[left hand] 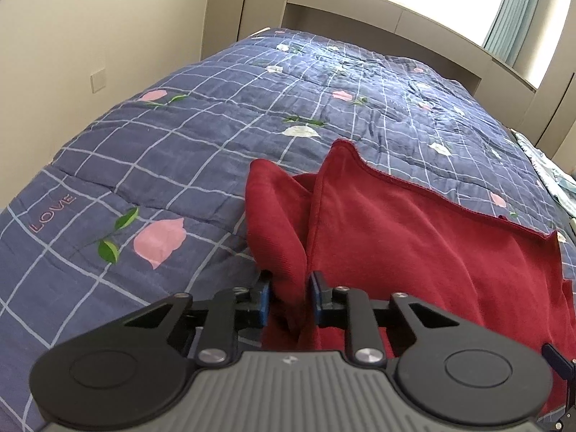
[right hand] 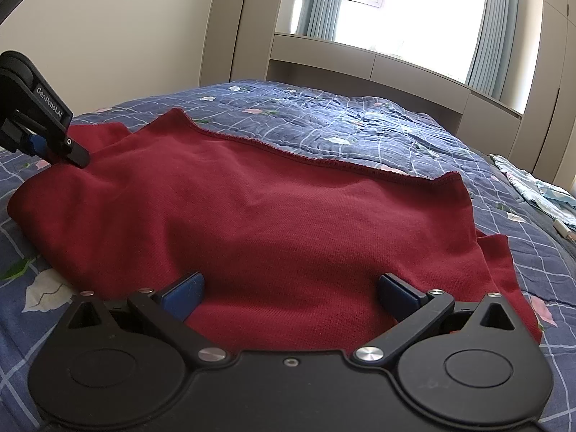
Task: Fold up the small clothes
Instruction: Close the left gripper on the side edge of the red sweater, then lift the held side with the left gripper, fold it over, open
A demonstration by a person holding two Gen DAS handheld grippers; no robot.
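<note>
A dark red garment point(right hand: 259, 223) lies spread across the near part of the bed, on the blue checked quilt point(left hand: 180, 136), and everything here can be placed against it; the fold looks to be just starting, with the cloth mostly flat and only its left edge gathered. The left gripper point(left hand: 289, 297) has its fingers drawn close around a raised ridge of that left edge, pinching the fabric between the blue pads point(left hand: 264, 300); the right gripper point(right hand: 289, 293) hovers low over the garment's near edge with its fingers spread wide, gripping nothing. I'd judge the next move calls for the right side to take a matching hold, so both can lift and carry the cloth over evenly. The left wrist view shows the pinch itself and the bunched fold standing above it; the right wrist view shows instead the whole hemmed far edge, the left gripper from outside, and pale bedding point(right hand: 540, 194) well off beyond the garment's right side.
</note>
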